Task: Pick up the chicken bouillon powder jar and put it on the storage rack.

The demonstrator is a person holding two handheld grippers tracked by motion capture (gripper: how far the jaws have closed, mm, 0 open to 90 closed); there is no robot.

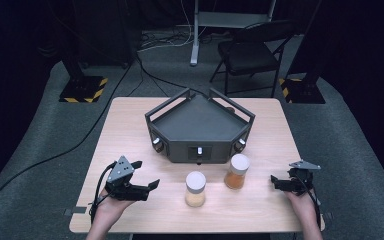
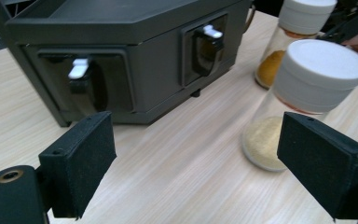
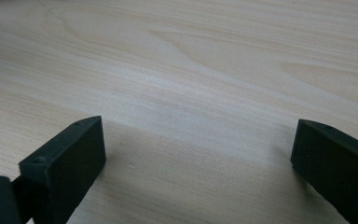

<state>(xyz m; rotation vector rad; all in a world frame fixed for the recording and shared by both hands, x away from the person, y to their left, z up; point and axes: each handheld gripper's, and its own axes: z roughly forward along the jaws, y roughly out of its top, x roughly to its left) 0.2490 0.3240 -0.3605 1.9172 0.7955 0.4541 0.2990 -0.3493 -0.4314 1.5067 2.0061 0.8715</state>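
1. We hold the left gripper [image 1: 147, 181] above the near left part of the wooden table [image 1: 130, 130]. Its jaws stand wide apart with nothing between them, and they point toward the pale jar [image 1: 195, 189].
2. In the left gripper view the pale jar [image 2: 303, 93] stands just ahead of the right-hand jaw, not touched by it. It is upright, has a white lid, and holds a layer of light grainy powder at the bottom.
3. The orange jar [image 1: 237, 171] stands just beyond and to the right of the pale one, close to the front of the dark tray box [image 1: 200, 127], also upright and white-lidded.
4. We keep the right gripper [image 1: 276, 181] low over the near right part of the table, well apart from both jars. Its jaws gape wide over bare wood, empty.
5. The dark tray box sits mid-table, with small white latches [image 2: 78, 70] on its front panels.
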